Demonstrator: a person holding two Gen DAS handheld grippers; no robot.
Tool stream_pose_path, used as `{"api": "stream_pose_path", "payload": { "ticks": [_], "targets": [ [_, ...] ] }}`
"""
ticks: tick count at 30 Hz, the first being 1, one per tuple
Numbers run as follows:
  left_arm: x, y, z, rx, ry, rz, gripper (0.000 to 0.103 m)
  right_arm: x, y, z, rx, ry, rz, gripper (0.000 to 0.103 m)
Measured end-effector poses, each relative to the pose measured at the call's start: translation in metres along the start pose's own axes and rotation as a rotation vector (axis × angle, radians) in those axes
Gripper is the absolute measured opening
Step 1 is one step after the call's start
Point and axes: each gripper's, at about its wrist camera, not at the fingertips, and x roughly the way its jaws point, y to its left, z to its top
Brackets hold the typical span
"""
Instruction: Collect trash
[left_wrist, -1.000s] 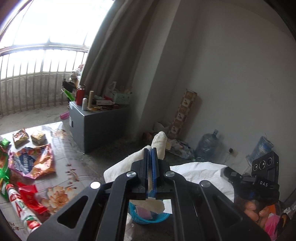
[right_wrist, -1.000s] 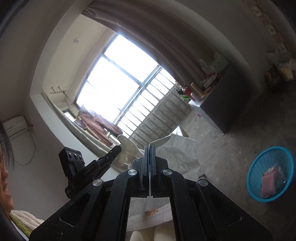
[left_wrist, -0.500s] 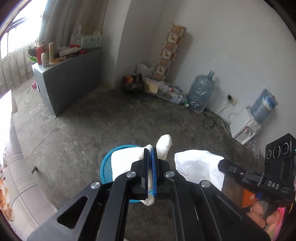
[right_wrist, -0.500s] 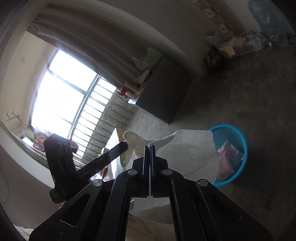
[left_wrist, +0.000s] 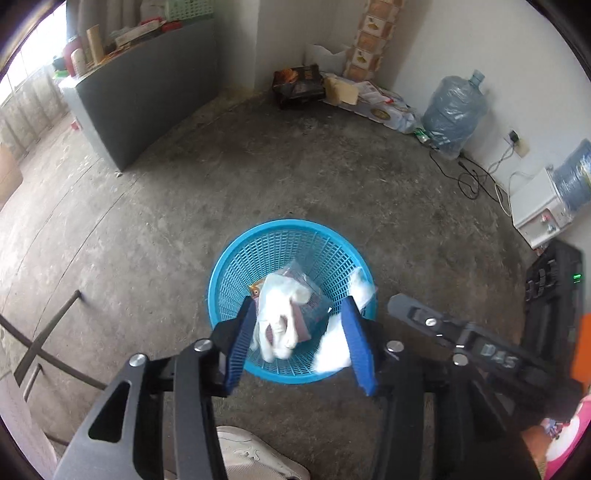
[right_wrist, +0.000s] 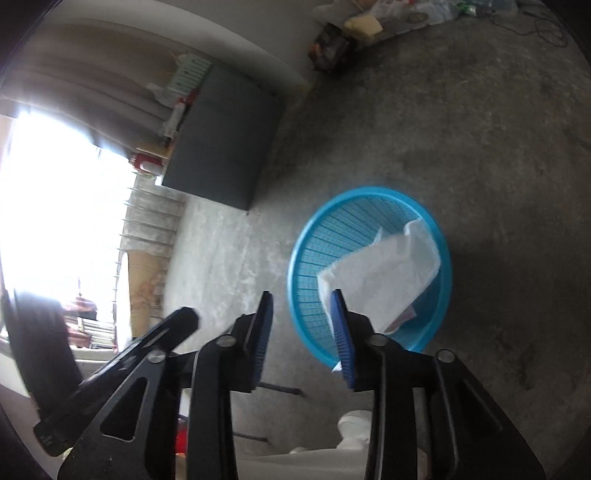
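A round blue mesh basket (left_wrist: 225, 269) stands on the concrete floor, right below both grippers. My left gripper (left_wrist: 298, 308) hangs over it with its jaws opening. A crumpled white paper (left_wrist: 277, 317) is loose between the fingers, touching neither pad, over wrappers lying in the basket. My right gripper (right_wrist: 302, 295) is beside the basket (right_wrist: 332, 229), its jaws opening with nothing between them. A white paper sheet (right_wrist: 388, 269) lies in the basket against the outside of the right-hand finger (right_wrist: 341, 332). That sheet (left_wrist: 332, 356) also shows in the left wrist view.
A grey cabinet (left_wrist: 140, 99) with clutter on top stands at the back left. Boxes and bags (left_wrist: 306, 83), a water bottle (left_wrist: 454, 114), cables and a white appliance (left_wrist: 539, 210) line the far wall. A shoe (left_wrist: 251, 458) and a metal frame (left_wrist: 48, 332) are close by.
Both grippers came down over the blue basket. Each was shut on white paper; both have opened and the paper has dropped loose into the basket.
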Motion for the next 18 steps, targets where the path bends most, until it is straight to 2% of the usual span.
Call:
{"api": "stream_pose_path", "payload": {
  "ticks": [4, 9, 15, 18],
  "targets": [
    [-0.021, 0.007, -0.003, -0.007, -0.042, 0.023, 0.061, -0.003, -0.005, -0.011, 0.036, 0.007, -0.011, 0.048],
    [-0.054, 0.008, -0.009, 0.008, -0.109, 0.027, 0.067, -0.029, 0.007, -0.027, -0.008, -0.017, -0.024, 0.054],
    [-0.110, 0.013, -0.030, 0.011, -0.153, 0.002, 0.077, -0.051, 0.037, -0.041, -0.127, -0.030, -0.076, 0.066],
    [-0.144, 0.028, -0.046, -0.009, -0.174, 0.009, 0.079, -0.061, 0.053, -0.050, -0.184, -0.017, -0.100, 0.068]
  ]
}}
